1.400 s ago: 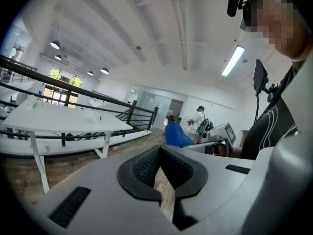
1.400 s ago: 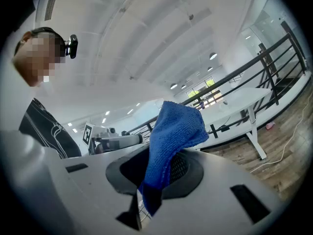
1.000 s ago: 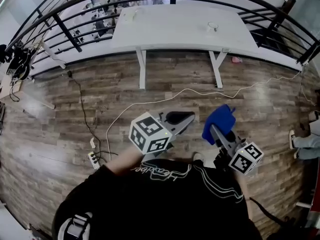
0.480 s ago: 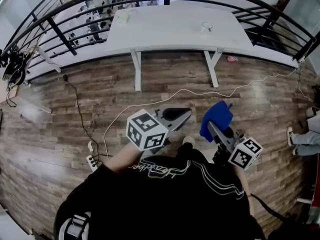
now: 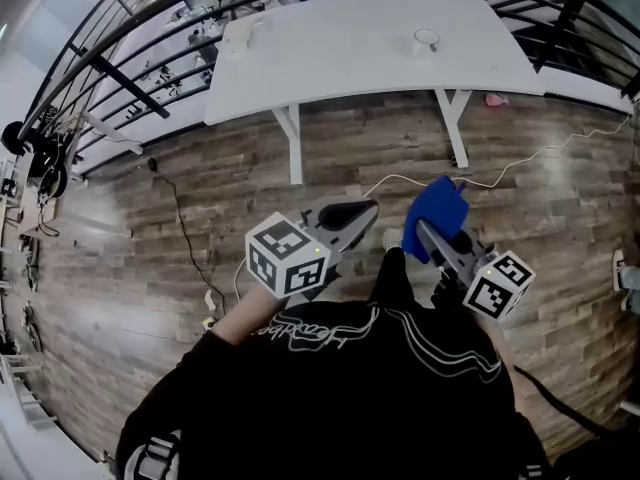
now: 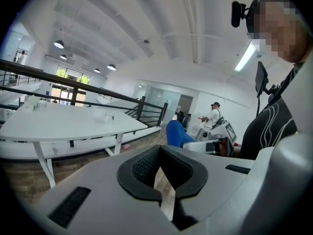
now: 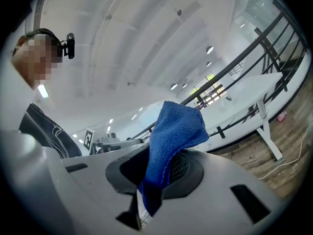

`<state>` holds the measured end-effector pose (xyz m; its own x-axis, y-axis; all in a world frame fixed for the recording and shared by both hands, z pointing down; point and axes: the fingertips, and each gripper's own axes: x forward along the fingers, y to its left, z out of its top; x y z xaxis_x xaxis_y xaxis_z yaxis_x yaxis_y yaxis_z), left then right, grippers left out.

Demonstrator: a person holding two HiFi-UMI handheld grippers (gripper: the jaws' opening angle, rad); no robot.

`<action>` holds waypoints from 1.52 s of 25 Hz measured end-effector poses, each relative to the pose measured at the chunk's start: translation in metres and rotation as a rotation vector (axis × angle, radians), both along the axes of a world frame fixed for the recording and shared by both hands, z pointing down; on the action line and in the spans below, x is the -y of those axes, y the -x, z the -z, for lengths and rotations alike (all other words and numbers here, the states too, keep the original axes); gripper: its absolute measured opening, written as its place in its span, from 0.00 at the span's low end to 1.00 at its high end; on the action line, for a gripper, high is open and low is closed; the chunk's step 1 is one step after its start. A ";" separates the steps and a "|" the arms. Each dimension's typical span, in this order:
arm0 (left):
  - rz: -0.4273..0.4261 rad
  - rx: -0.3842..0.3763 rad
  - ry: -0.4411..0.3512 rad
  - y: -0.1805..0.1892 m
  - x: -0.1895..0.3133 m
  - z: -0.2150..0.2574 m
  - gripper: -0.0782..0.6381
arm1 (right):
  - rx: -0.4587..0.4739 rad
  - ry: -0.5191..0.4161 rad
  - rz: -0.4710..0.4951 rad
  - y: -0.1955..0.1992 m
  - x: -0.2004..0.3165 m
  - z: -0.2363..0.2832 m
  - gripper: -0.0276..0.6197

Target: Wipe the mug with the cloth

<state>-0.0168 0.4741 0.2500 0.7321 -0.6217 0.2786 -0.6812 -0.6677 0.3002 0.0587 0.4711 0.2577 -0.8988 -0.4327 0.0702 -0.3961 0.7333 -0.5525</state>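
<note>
Right gripper is pinched tight on the blue cloth, which pokes up out of its jaws. Left gripper, at its nine o'clock, has its jaws together on nothing. The mug sits well away at twelve o'clock, on the white table.

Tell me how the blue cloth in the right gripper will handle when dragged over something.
Probably floppy: the blue terry cloth bunches and folds over above the right gripper. Likely light, since one pinched edge seems to carry all of it. Its looped weave should drag rather than slide.
</note>
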 end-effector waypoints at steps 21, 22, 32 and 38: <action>0.046 0.037 0.055 0.003 0.368 -0.031 0.12 | 0.046 0.038 -0.031 0.006 0.378 -0.011 0.12; 0.040 0.030 0.062 0.005 0.373 -0.033 0.12 | 0.047 0.044 -0.034 0.010 0.384 -0.012 0.12; -0.028 0.021 0.132 0.018 0.460 -0.070 0.12 | 0.061 0.144 -0.158 0.015 0.456 -0.043 0.12; -0.079 0.014 0.195 0.023 0.510 -0.109 0.12 | 0.076 0.227 -0.239 0.016 0.496 -0.079 0.12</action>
<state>-0.0396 -0.0362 0.3595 0.7717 -0.4953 0.3989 -0.6339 -0.6495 0.4200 0.0423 -0.0248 0.3366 -0.7803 -0.6127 0.1250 -0.4931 0.4799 -0.7256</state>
